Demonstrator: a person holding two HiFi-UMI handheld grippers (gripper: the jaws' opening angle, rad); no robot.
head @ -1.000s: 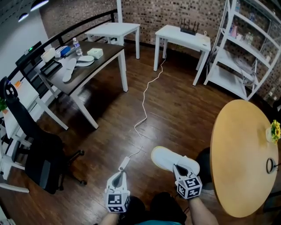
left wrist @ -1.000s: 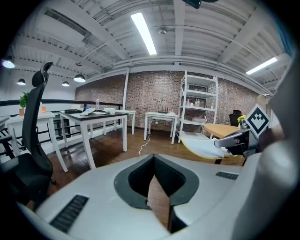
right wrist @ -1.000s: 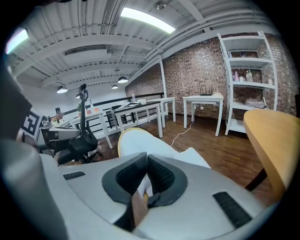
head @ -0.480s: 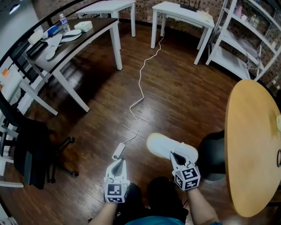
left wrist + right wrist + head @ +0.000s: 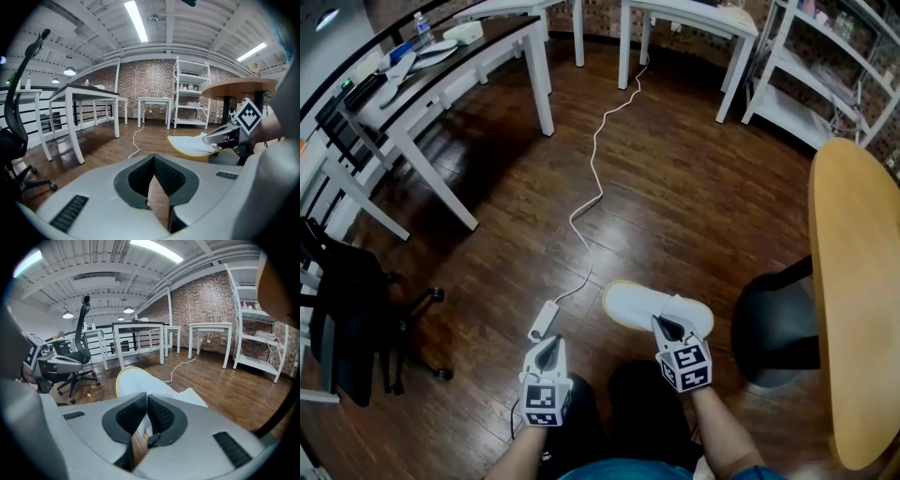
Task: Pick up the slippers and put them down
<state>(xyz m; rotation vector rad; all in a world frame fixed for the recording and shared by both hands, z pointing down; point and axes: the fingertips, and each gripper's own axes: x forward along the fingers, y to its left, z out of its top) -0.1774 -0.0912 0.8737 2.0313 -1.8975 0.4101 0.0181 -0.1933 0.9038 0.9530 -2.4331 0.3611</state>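
Observation:
A white slipper with a yellow sole (image 5: 642,305) is clamped at its heel end in my right gripper (image 5: 664,328), toe pointing away from me, low over the wooden floor. In the right gripper view the slipper (image 5: 136,383) sticks out past the right gripper (image 5: 146,401), whose jaws press on its thin edge. The left gripper (image 5: 547,347) hovers beside it to the left, jaws together with nothing in them. In the left gripper view the left gripper (image 5: 153,161) shows only floor through its slit, and the slipper (image 5: 192,144) lies off to the right.
A white power strip (image 5: 542,322) and its cable (image 5: 591,178) lie on the floor just ahead of the left gripper. A black office chair (image 5: 347,309) stands left, a round wooden table (image 5: 853,281) with a black base (image 5: 778,328) right, a dark desk (image 5: 441,66) far left.
Both grippers have sunk toward the floor, the right one still carrying the slipper. The power strip and floor now appear closer.

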